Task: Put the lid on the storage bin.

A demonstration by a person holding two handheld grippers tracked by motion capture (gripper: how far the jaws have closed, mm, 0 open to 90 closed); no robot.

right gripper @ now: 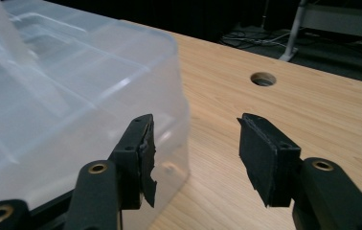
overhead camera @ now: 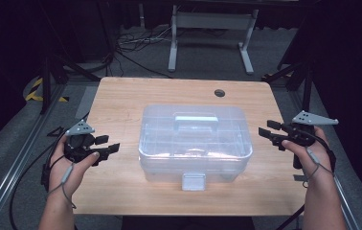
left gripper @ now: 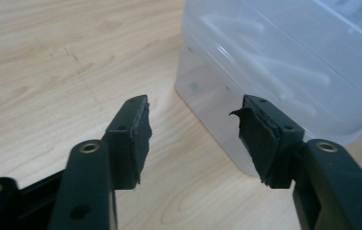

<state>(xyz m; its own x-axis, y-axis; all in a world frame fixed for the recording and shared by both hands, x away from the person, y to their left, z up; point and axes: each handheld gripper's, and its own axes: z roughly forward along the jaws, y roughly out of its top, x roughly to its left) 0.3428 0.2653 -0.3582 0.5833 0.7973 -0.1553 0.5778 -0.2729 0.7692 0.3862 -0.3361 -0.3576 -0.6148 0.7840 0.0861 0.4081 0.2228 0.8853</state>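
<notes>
The clear box (overhead camera: 196, 143) lies between both grippers' parted fingers (left gripper: 131, 139), untouched.

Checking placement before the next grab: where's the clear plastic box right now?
In the high view the clear plastic box sits mid-table, latch toward the person, between the open left gripper and right gripper, touching neither.

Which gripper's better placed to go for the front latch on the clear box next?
Left gripper, marginally. It sits lower along the clear box, nearer the front latch; the right gripper is level with the box's middle. Both are open, empty, clear of the box.
</notes>
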